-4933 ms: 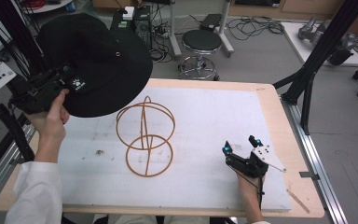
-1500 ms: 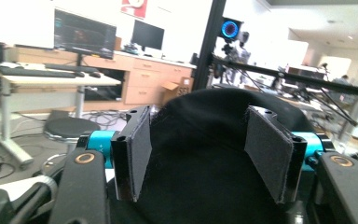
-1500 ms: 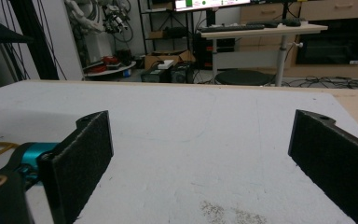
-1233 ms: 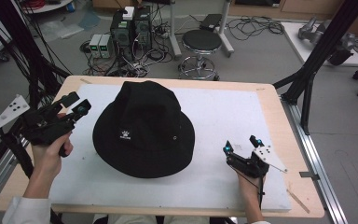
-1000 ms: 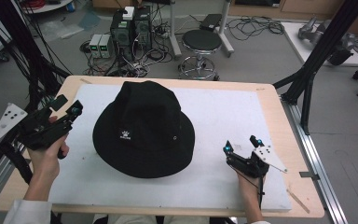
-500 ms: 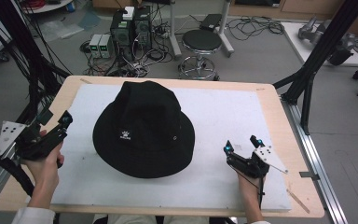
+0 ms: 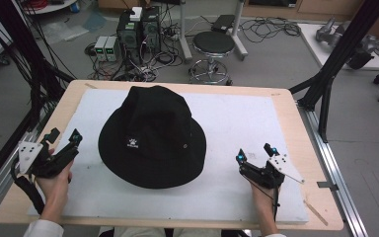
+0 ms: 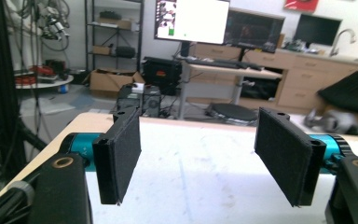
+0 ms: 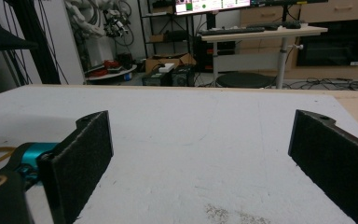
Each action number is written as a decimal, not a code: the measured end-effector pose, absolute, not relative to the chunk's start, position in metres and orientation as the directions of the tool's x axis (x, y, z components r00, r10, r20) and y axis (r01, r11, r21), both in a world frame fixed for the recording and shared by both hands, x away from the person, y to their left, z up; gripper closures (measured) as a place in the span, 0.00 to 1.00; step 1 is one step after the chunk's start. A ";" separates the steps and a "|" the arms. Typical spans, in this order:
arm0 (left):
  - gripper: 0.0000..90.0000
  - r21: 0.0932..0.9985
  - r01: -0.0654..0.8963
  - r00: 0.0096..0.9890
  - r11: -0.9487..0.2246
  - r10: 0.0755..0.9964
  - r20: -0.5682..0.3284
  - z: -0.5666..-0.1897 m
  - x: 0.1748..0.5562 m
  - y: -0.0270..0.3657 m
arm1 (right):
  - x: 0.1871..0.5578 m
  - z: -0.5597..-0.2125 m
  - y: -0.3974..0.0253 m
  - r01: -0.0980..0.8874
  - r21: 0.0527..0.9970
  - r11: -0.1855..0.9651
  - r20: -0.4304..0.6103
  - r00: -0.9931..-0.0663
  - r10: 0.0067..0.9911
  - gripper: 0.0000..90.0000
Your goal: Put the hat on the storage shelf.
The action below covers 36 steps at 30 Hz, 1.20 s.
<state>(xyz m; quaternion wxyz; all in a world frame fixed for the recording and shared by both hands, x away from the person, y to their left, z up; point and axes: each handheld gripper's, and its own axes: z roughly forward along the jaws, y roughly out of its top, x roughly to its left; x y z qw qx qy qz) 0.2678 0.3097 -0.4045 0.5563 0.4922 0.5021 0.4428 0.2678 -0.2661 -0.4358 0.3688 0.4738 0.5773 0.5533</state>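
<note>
Hat: a black fabric bucket hat [image 7: 152,138] with a small white logo on the front of its crown sits brim-down on the white mat [image 7: 237,118] that covers the wooden bench [image 7: 296,106], a little left of the mat's middle.
Hat and left gripper: the left gripper [image 7: 61,140] rests near the bench's left edge, just beside the hat's brim but apart from it, with bare mat between the two. In the left gripper view a dark slice of the hat [image 8: 354,91] shows at the right edge, beyond the right-hand pad.
Hat and right gripper: the right gripper [image 7: 254,151] lies on the mat to the hat's right, near the front of the bench and well apart from the brim.
Left gripper opening: the jaws stand wide apart; its black pads [image 8: 121,158] face each other with only mat between them, and they hold nothing and touch nothing.
Right gripper opening: the jaws are spread wide too; its black pads [image 9: 81,158] frame bare mat, and nothing is gripped or touched.
Hands: the left hand [image 7: 56,175] grasps its gripper from the bench's front-left corner; the right hand [image 7: 264,190] holds its gripper from the front edge.
Behind the bench: a round black stool [image 7: 213,44] stands on the floor past the far edge.
</note>
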 end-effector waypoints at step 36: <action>0.33 0.996 0.010 0.130 0.094 0.987 -0.094 -0.431 0.262 0.313 | 0.268 -0.437 -0.268 0.148 0.987 -0.065 0.106 -0.286 0.952 0.06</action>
